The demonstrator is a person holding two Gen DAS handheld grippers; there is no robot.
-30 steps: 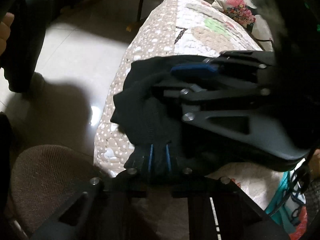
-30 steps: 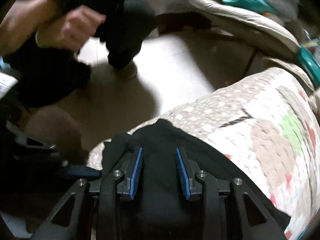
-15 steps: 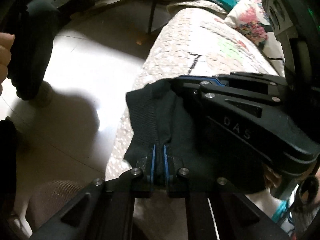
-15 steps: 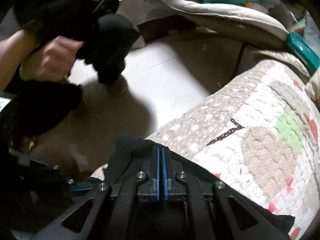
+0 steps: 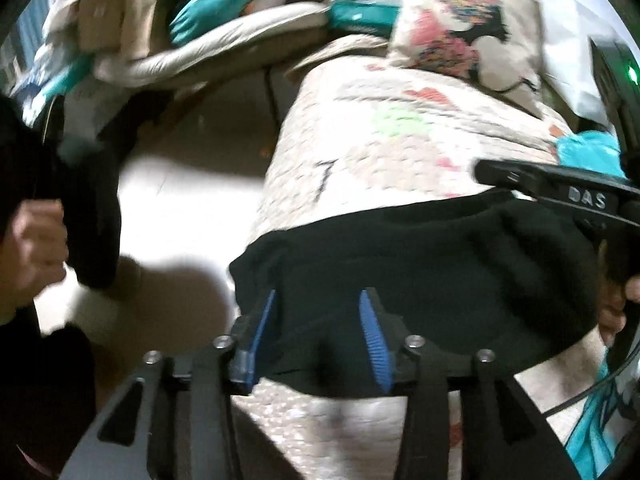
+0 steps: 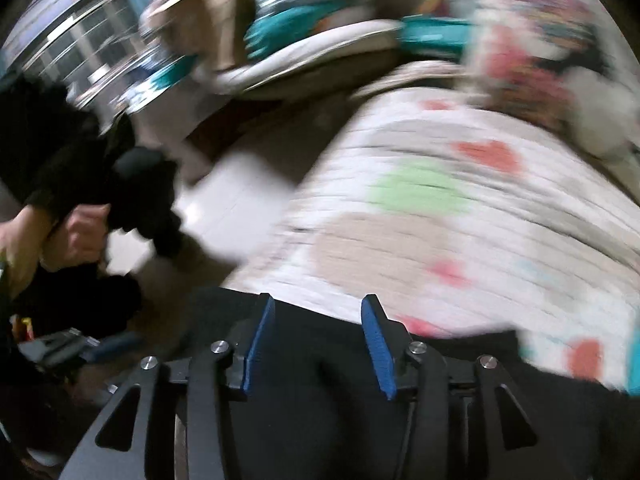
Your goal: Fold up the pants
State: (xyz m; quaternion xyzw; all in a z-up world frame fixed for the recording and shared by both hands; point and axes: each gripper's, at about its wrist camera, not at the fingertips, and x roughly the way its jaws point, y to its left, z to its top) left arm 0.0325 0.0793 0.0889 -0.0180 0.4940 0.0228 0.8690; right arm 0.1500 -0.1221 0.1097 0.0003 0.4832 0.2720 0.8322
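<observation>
while left wrist view stays fairly sharp: left gripper (image 5: 318, 332) spread wide, blue pads (image 5: 374, 340) straddling near edge of black pants (image 5: 420, 256), nothing pinched. pants bunched on patterned quilt (image 5: 400, 152). right gripper (image 5: 560, 194) beside pants' far right edge.

right wrist view, blurred: right gripper (image 6: 318, 340) wide open, holding nothing, above pants (image 6: 320, 420) on quilt (image 6: 460, 220).

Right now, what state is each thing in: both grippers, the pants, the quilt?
Left gripper: open, fingers apart over the pants, gripping nothing.
Right gripper: open, holding nothing; its view is blurred.
Pants: black, bunched in a compact pile on the quilt.
Quilt: spread flat under the pants.
</observation>
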